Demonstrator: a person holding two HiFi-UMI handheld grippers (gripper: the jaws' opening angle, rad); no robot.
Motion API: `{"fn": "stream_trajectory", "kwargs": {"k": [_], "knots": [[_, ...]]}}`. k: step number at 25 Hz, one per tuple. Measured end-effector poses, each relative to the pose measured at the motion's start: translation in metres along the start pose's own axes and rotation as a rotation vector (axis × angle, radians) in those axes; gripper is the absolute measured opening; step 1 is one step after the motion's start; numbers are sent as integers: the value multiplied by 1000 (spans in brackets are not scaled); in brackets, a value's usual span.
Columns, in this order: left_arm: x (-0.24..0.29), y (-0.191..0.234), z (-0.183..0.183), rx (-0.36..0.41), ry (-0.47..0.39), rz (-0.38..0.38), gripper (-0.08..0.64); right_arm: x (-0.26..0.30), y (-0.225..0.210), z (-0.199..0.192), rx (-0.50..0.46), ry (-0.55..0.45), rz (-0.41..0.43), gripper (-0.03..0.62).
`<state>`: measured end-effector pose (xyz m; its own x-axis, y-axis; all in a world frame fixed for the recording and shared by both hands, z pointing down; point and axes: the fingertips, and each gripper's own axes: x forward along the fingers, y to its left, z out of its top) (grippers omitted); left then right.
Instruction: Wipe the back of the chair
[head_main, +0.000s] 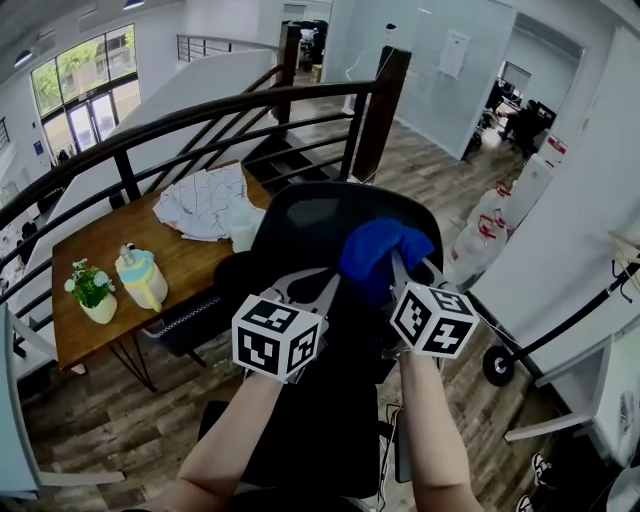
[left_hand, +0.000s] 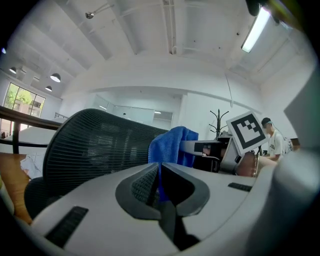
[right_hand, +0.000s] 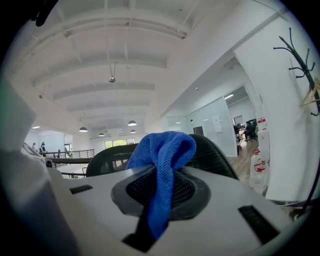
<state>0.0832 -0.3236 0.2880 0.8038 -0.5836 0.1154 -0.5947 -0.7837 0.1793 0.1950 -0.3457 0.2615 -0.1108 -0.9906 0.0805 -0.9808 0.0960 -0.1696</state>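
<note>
At the far left we see a wooden tabletop (head_main: 90, 245) carrying a small potted plant (head_main: 90, 290), a yellow-and-blue jug (head_main: 142, 280) just beside it, and, further along, a crumpled heap of white fabric (head_main: 205, 200). A dark railing (head_main: 200, 112) runs behind the tabletop.

In the middle stands the black mesh chair back (head_main: 310, 215), directly in front of us, its top edge toward the railing. Our left gripper (head_main: 312, 284) hovers over the near side of that chair back. Its jaws are drawn nearly together, leaving only a narrow slit. A thin blue strip shows in that slit, and we cannot tell whether it is cloth caught there or cloth seen beyond.

Just to the right, a blue cloth (head_main: 382, 255) is bunched over the upper right part of the chair back. Our right gripper (head_main: 410, 270) has its jaws pinched on this cloth: a fold rises in a hump above the jaws and a tail hangs down between them toward the camera. In the right gripper view the curved mesh rises just behind the cloth; whether cloth and mesh touch we cannot make out. The two grippers sit side by side, close but apart, each with its marker cube facing up.

Further right, on the wooden floor, a cluster of large water bottles (head_main: 490, 225) stands by a white wall, and a black wheel (head_main: 497, 365) sits nearer to us.
</note>
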Motion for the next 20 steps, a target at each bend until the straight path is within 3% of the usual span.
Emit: {"fn": "stream_trajectory", "kwargs": {"k": [20], "knots": [[16,-48,-16,-8,41,-128,28,-68,-69,3,17,-58,-175,63]]}}
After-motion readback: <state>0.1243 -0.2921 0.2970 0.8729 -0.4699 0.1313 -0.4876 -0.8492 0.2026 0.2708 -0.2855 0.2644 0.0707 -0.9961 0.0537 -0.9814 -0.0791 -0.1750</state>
